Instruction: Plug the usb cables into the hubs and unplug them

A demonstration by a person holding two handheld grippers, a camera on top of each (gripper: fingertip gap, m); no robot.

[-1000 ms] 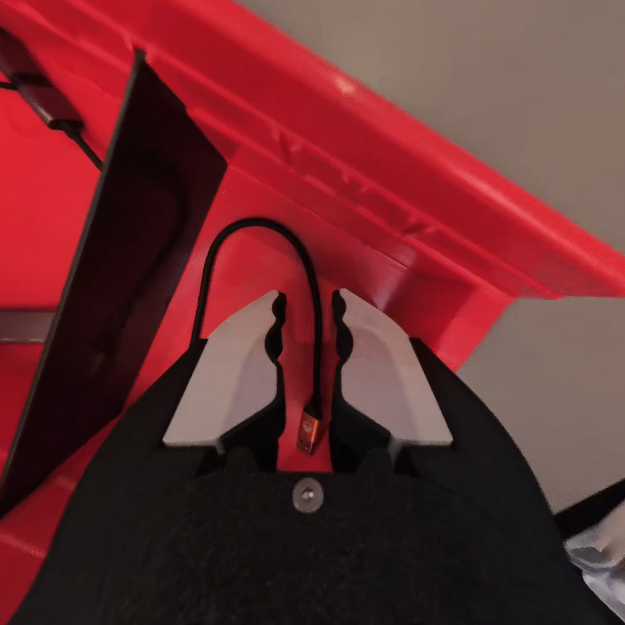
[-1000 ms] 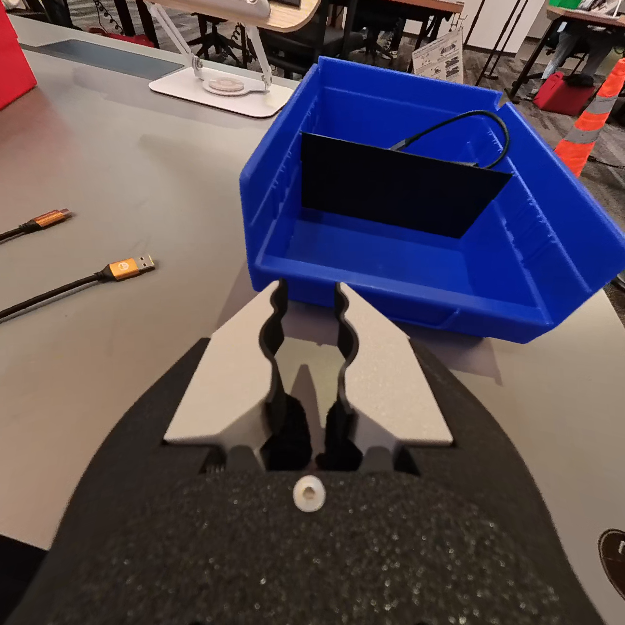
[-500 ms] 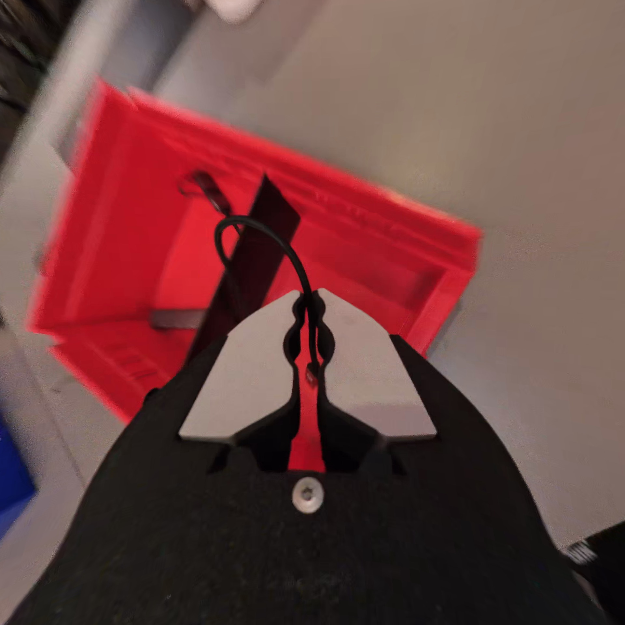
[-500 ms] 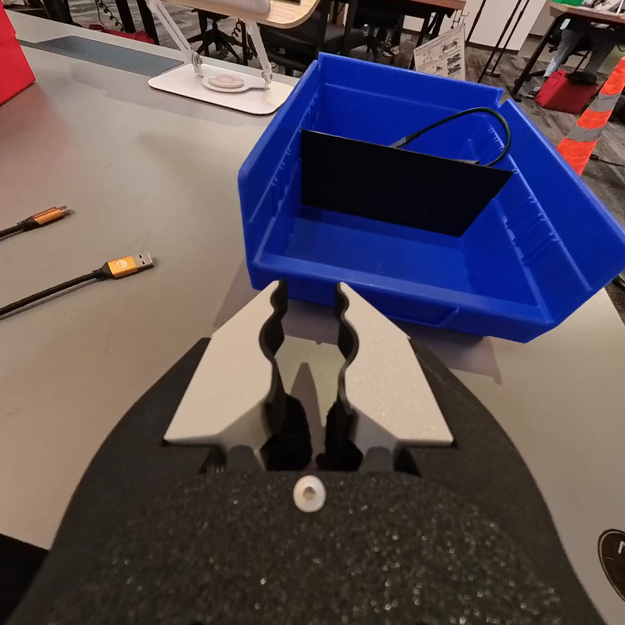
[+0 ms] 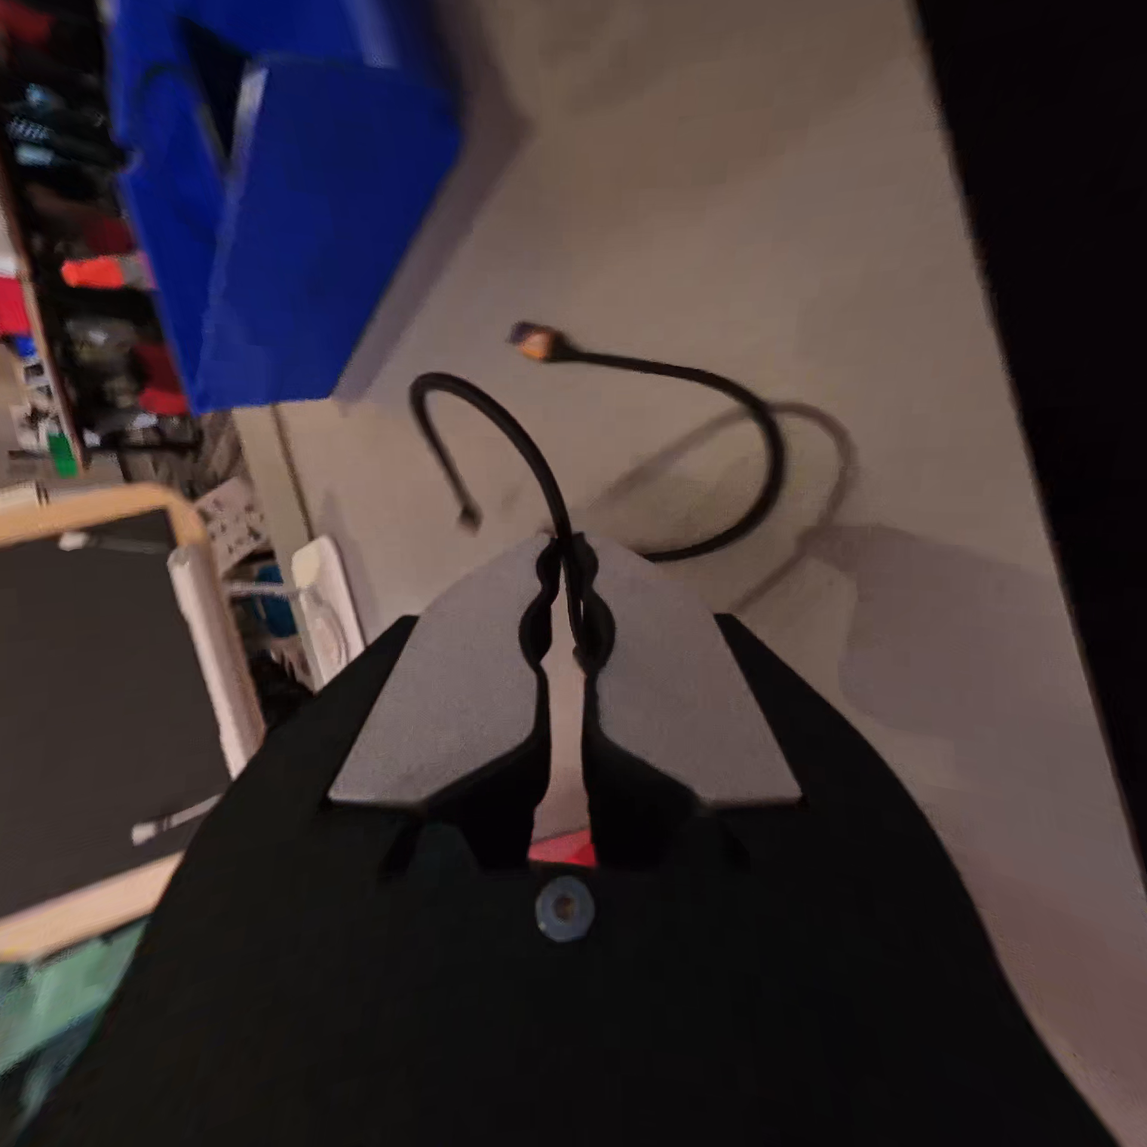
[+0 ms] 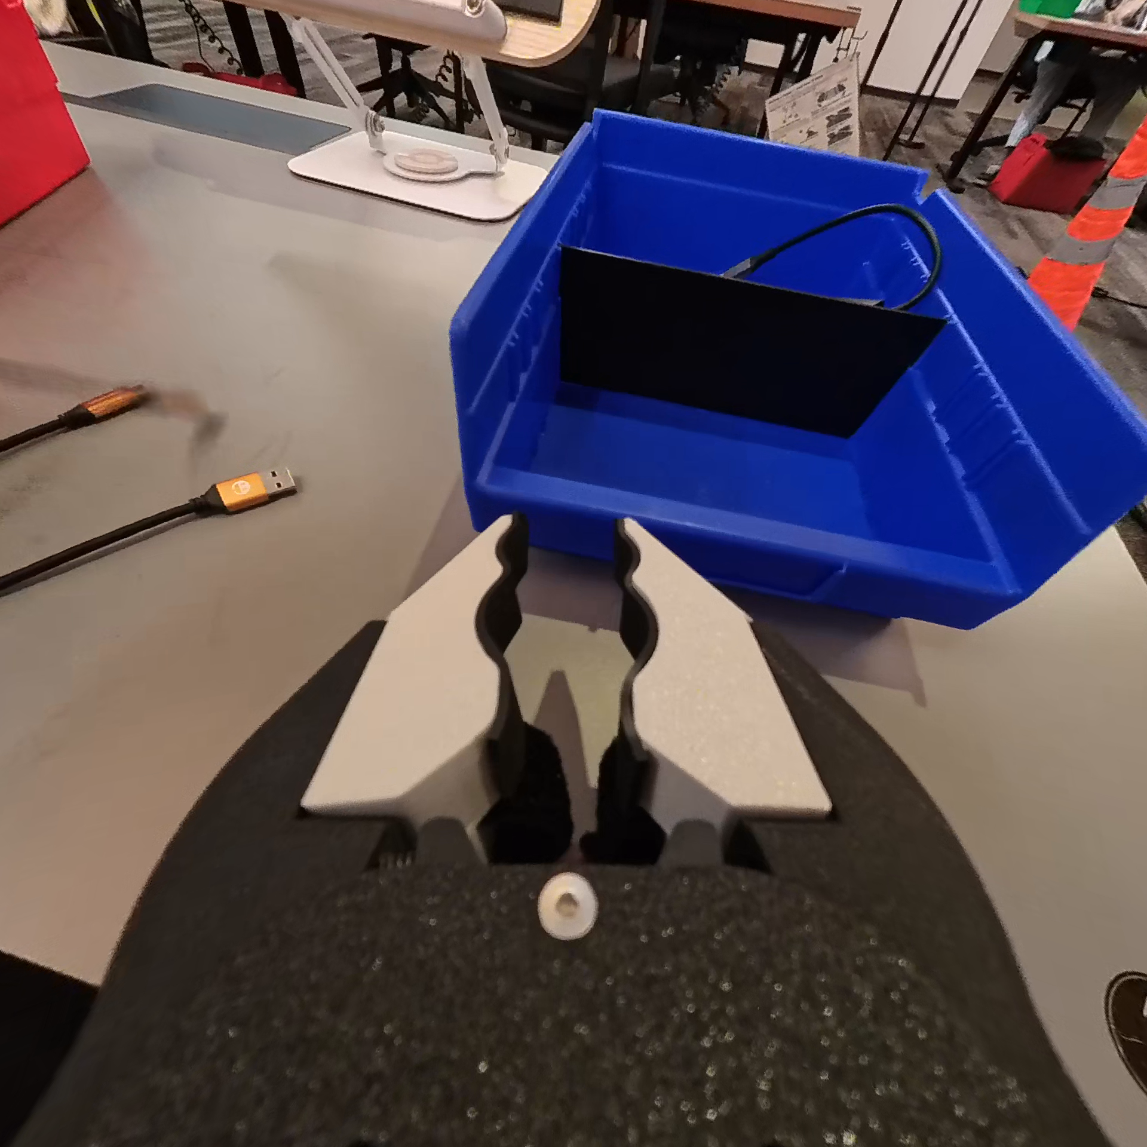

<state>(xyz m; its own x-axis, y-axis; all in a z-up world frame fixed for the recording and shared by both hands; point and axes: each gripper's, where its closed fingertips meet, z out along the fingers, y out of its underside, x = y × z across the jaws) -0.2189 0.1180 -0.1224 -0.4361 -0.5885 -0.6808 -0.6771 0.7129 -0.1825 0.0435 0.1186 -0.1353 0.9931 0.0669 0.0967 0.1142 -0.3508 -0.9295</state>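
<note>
My left gripper [image 5: 568, 546] is shut on a thin black cable [image 5: 496, 428] that arcs up from the fingertips and hangs down to a small free plug [image 5: 468, 518]; the view is blurred. Beyond it a black cable with an orange plug [image 5: 537, 344] lies on the grey table. My right gripper [image 6: 571, 527] is open and empty, just in front of the blue bin [image 6: 776, 546]. The bin holds a black divider [image 6: 732, 347], with a black cable loop [image 6: 869, 217] behind it. An orange USB-A plug [image 6: 248, 490] and a second orange plug [image 6: 112, 400] lie on the table to the left.
A red bin [image 6: 31, 124] stands at the far left edge. A white stand base [image 6: 422, 167] sits at the back of the table. An orange cone [image 6: 1098, 229] is on the floor to the right. The blue bin [image 5: 298, 217] also shows in the left wrist view. The grippers' ends are close to 25 cm from one another.
My left gripper closed on the black cable inside the red bin, lifted it out and swung away over the table toward the blue bin. The right gripper has stayed still and open.
</note>
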